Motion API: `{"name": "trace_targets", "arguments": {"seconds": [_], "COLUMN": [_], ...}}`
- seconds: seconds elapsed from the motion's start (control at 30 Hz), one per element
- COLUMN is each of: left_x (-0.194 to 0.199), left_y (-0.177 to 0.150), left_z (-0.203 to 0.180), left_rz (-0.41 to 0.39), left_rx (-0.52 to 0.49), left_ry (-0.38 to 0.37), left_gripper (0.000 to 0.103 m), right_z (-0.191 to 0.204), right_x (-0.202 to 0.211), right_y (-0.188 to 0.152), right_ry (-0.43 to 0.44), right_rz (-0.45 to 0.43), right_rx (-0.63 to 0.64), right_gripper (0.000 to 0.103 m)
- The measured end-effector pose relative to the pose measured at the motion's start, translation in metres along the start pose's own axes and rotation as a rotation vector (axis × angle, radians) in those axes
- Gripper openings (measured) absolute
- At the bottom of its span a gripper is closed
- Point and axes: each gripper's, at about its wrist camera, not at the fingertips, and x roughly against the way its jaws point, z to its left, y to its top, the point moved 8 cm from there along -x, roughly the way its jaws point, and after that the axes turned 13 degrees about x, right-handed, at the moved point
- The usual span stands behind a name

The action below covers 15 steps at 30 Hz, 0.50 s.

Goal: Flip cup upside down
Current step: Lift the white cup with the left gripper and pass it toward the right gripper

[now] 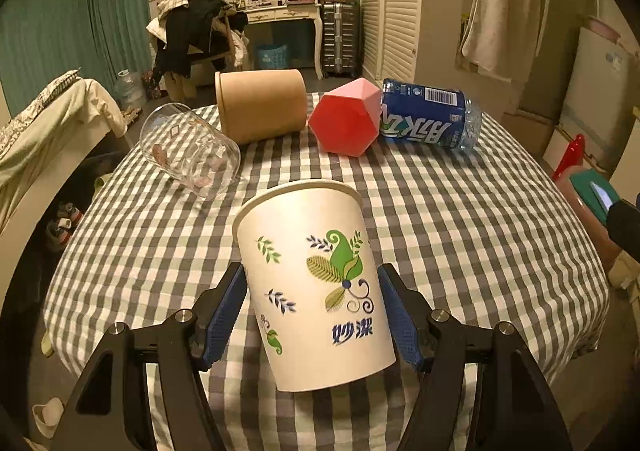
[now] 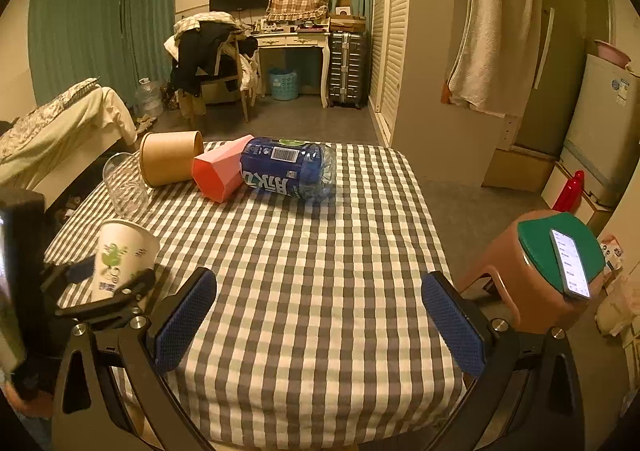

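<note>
A white paper cup (image 1: 316, 283) with green leaf prints stands mouth up, slightly tilted, on the checked tablecloth (image 1: 460, 219). My left gripper (image 1: 314, 315) has its blue pads on both sides of the cup's lower half and appears shut on it. In the right wrist view the cup (image 2: 120, 255) is at the near left with the left gripper around it. My right gripper (image 2: 318, 323) is open and empty over the near edge of the table.
At the far side lie a clear glass (image 1: 192, 149), a brown paper tub (image 1: 260, 105), a red faceted cup (image 1: 348, 121) and a blue-labelled bottle (image 1: 428, 119), all on their sides. A stool (image 2: 536, 271) with a phone on it stands right of the table.
</note>
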Motion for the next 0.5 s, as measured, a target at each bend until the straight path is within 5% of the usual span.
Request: {"name": "trace_targets", "arguments": {"seconds": [0.13, 0.3, 0.5], "left_x": [-0.002, 0.012, 0.042], "left_y": [0.0, 0.01, 0.03], "left_z": [-0.003, 0.0, 0.011], "left_rz": [-0.011, -0.048, -0.102], "left_rx": [-0.023, -0.006, 0.003], "left_ry": [-0.018, -0.025, -0.054], "left_gripper": [0.07, 0.101, 0.101], "right_z": [0.0, 0.004, 0.011], "right_x": [-0.001, -0.002, 0.009], "right_y": [-0.005, 0.001, 0.014], "right_ry": [-0.007, -0.009, -0.012], "right_rz": [0.02, 0.021, -0.013], "right_rx": [0.006, 0.019, 0.029], "right_gripper": [0.103, 0.103, 0.103]}}
